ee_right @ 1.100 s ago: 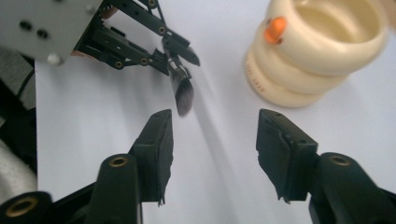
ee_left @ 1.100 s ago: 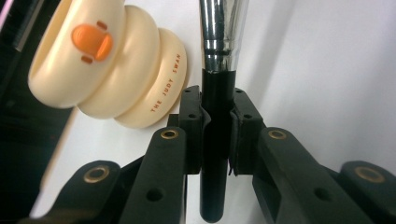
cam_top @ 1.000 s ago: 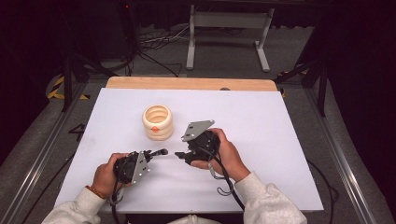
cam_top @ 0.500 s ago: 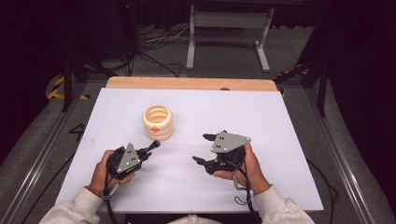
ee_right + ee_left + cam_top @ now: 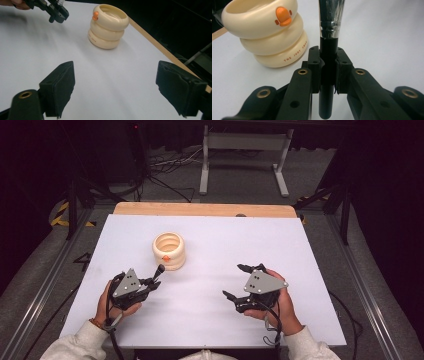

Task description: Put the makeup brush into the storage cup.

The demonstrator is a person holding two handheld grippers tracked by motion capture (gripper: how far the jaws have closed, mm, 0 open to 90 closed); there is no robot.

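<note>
White table surface (image 5: pixel 215 320) carries all items. Left gripper (image 5: pixel 150 284), near left, has its jaws clamped on the black handle of a brush (image 5: pixel 328 50); the brush's silver ferrule points toward the far side, just beside the holder. Cream ringed holder (image 5: pixel 169 250) with an orange duck bill stands upright left of centre, printed "THE JUDY SMA" on its lowest ring. Right gripper (image 5: pixel 239 281), near right and well apart from the holder, has its jaws spread wide with nothing between them.
</note>
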